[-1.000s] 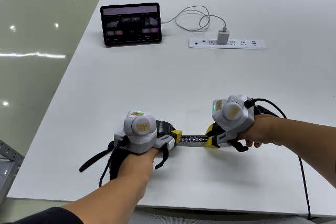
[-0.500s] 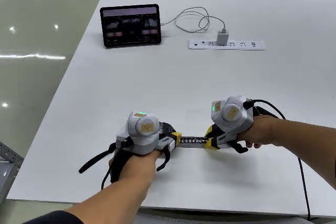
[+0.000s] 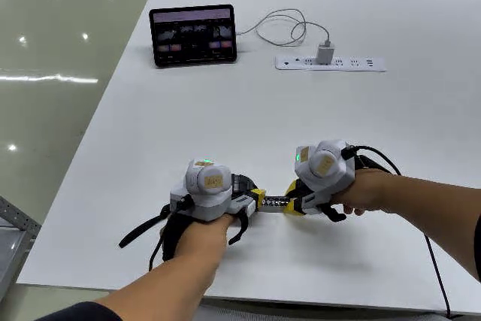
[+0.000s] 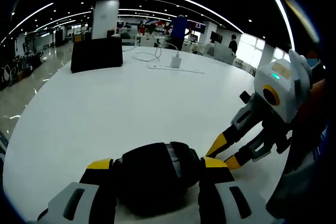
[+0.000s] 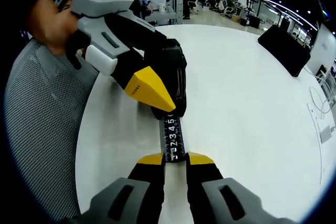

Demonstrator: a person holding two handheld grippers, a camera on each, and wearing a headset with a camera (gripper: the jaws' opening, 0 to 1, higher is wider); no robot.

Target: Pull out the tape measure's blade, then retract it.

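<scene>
My left gripper (image 4: 157,164) is shut on the black tape measure case (image 4: 156,176), which rests on the white table near its front edge (image 3: 242,186). A short length of the blade (image 5: 171,137) with black numbers runs from the case (image 5: 170,82) to my right gripper (image 5: 171,158), whose yellow-tipped jaws are shut on the blade's end. In the head view the two grippers face each other, left gripper (image 3: 257,198) and right gripper (image 3: 290,204), with the blade (image 3: 273,202) stretched between them.
A dark tablet (image 3: 194,34) stands at the back left of the table (image 3: 248,103). A white power strip (image 3: 331,63) with a charger and coiled cable (image 3: 282,26) lies at the back. The table's front edge is just below the hands.
The gap between the two grippers has shrunk and less blade shows: the right gripper has moved left toward the case. The head camera has shifted a little.
</scene>
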